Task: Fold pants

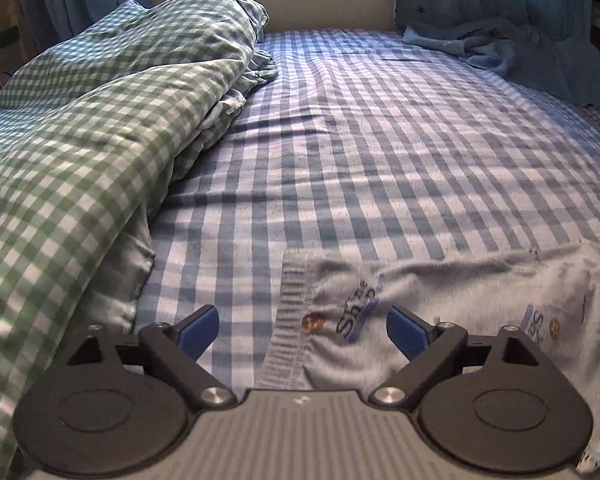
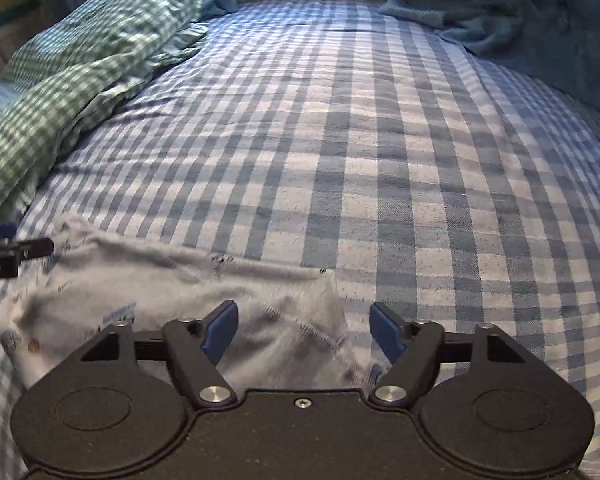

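Light grey printed pants (image 1: 440,300) lie flat on the blue checked bed sheet (image 1: 380,140), near the front edge. The ribbed waistband (image 1: 288,320) lies between the jaws of my left gripper (image 1: 302,330), which is open and empty just above it. In the right wrist view the pants (image 2: 160,300) lie left of centre; their right edge sits between the jaws of my right gripper (image 2: 302,330), open and empty. The left gripper's tip (image 2: 16,256) shows at the left edge there.
A green checked duvet (image 1: 80,140) is heaped along the left side of the bed. A crumpled blue cloth (image 1: 520,52) lies at the far right by blue curtains. A beige headboard (image 1: 300,0) stands at the back.
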